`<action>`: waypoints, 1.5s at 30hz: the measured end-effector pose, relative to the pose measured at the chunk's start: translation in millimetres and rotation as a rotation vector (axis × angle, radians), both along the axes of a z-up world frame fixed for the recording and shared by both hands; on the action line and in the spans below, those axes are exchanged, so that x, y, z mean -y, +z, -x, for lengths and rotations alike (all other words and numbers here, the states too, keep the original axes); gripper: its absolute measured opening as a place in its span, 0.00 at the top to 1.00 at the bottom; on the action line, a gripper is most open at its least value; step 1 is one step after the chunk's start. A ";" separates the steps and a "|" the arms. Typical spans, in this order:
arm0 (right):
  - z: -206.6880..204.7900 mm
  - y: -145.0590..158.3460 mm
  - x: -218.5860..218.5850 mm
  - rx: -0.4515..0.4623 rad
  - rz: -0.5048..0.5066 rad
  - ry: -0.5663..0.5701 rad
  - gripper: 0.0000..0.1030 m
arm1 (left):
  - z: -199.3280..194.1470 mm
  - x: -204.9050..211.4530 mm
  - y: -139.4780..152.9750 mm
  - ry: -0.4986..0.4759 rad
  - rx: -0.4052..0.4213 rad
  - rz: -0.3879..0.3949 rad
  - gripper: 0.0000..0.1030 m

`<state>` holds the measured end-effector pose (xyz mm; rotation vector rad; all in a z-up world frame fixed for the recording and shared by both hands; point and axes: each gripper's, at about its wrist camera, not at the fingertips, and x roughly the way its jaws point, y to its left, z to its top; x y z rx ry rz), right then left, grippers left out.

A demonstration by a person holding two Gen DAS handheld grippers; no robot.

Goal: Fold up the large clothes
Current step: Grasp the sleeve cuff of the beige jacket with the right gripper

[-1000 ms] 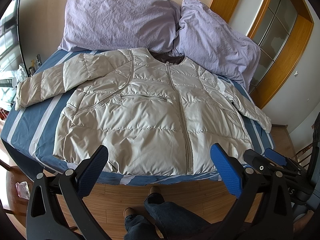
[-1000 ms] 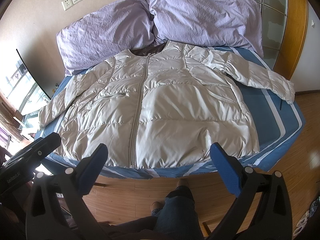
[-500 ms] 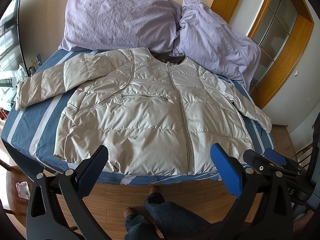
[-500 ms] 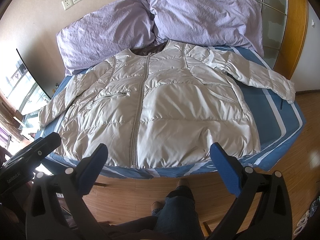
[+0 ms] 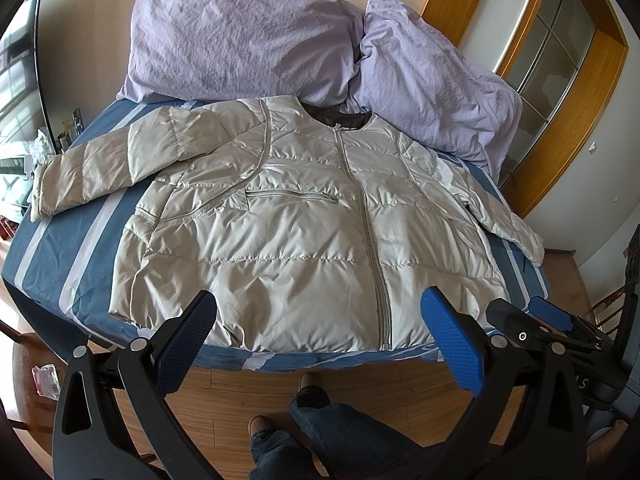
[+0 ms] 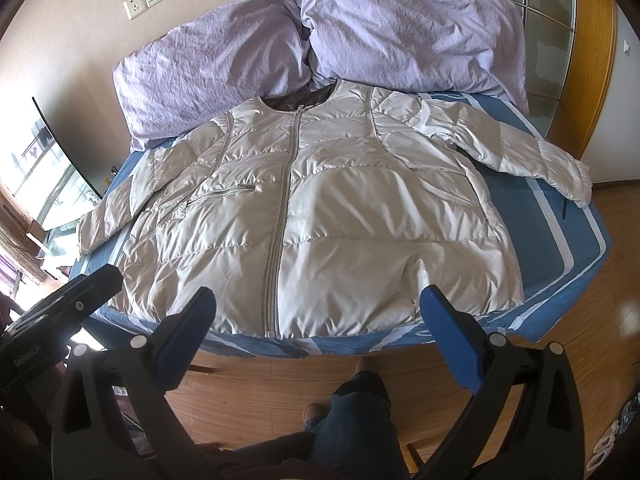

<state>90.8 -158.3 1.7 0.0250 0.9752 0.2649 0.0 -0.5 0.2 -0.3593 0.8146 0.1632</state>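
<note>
Jacket: pale beige quilted jacket (image 5: pixel 304 232) lies front-up and unfolded on the bed (image 5: pixel 60 248), filling the centre of both views; zip closed; collar at 12 o'clock against the pillows; hem at 6 o'clock along the bed's near edge
Sleeves: one spread toward 9 o'clock in the left wrist view; the other reaches toward 3 o'clock in the right wrist view
Left gripper (image 5: pixel 320 340): fingers wide apart, holding nothing; hangs over the floor at 6 o'clock, clear of the hem
Right gripper (image 6: pixel 318 340): fingers wide apart, holding nothing; also short of the bed edge
Pillows: two lilac pillows (image 6: pixel 304 40) side by side at 12 o'clock
Person: jeans-clad legs (image 5: pixel 332 432) and brown shoes on the wooden floor (image 6: pixel 616 288) at 6 o'clock
</note>
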 end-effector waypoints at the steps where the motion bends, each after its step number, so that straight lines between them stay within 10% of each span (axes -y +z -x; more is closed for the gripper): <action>1: -0.2 0.0 -0.2 0.001 0.000 0.000 0.02 | 0.0 0.0 0.0 0.000 0.000 0.000 0.01; 20: -85.4 -21.3 54.2 -0.096 -0.052 -0.203 0.02 | -72.2 -21.2 -24.3 0.036 -0.106 -0.086 0.01; 36: -239.2 -78.8 275.1 -0.153 -0.025 -0.713 0.08 | -172.3 -53.8 -72.5 0.139 -0.247 -0.186 0.01; 45: -260.0 -118.2 382.5 -0.219 -0.010 -1.010 0.11 | -197.6 -63.4 -91.7 0.173 -0.285 -0.240 0.01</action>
